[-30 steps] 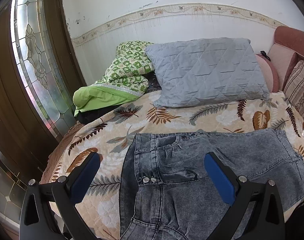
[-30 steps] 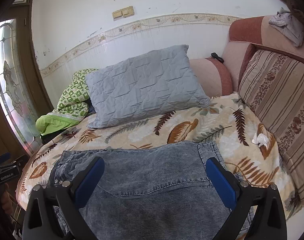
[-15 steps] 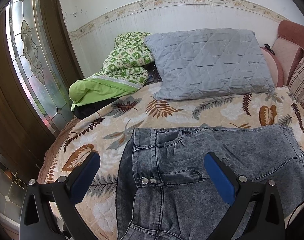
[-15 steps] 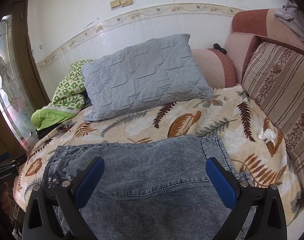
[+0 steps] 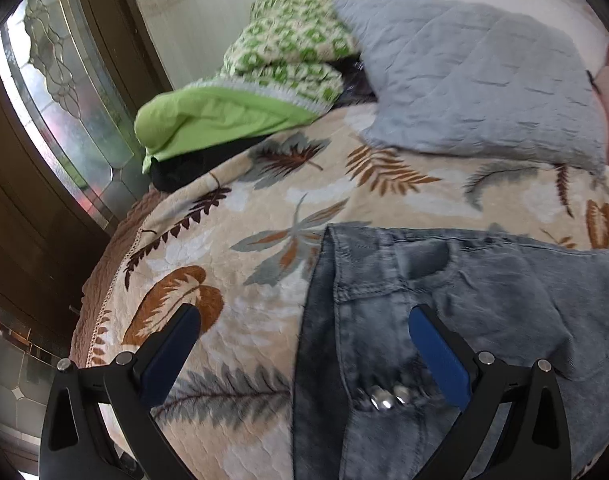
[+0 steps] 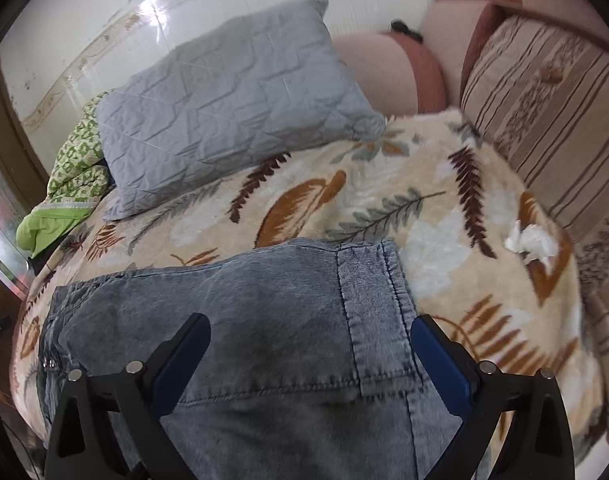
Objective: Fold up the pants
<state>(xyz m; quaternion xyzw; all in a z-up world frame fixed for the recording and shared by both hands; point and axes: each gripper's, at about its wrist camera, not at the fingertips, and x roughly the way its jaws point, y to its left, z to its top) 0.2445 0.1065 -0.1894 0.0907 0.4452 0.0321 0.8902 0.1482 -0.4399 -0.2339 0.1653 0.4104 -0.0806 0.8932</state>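
Grey-blue acid-wash jeans (image 5: 444, 304) lie flat on the leaf-patterned bedspread (image 5: 264, 208), waistband to the left, legs running right. In the left wrist view my left gripper (image 5: 304, 344) is open, hovering just above the waistband edge, with the metal fly buttons (image 5: 386, 394) near its right finger. In the right wrist view the jeans (image 6: 264, 320) end in a hem cuff (image 6: 368, 280). My right gripper (image 6: 310, 356) is open above that leg end, nothing between its blue pads.
A grey quilted pillow (image 6: 232, 108) and a green patterned blanket (image 5: 272, 80) lie at the back. Striped cushions (image 6: 544, 120) line the right side. A crumpled tissue (image 6: 530, 242) sits on the spread. A glass door (image 5: 64, 100) stands left of the bed edge.
Both grippers have dropped lower and moved forward towards the jeans, which now look larger. The left one has shifted over the waistband, the right one over the hem. Both stay open.
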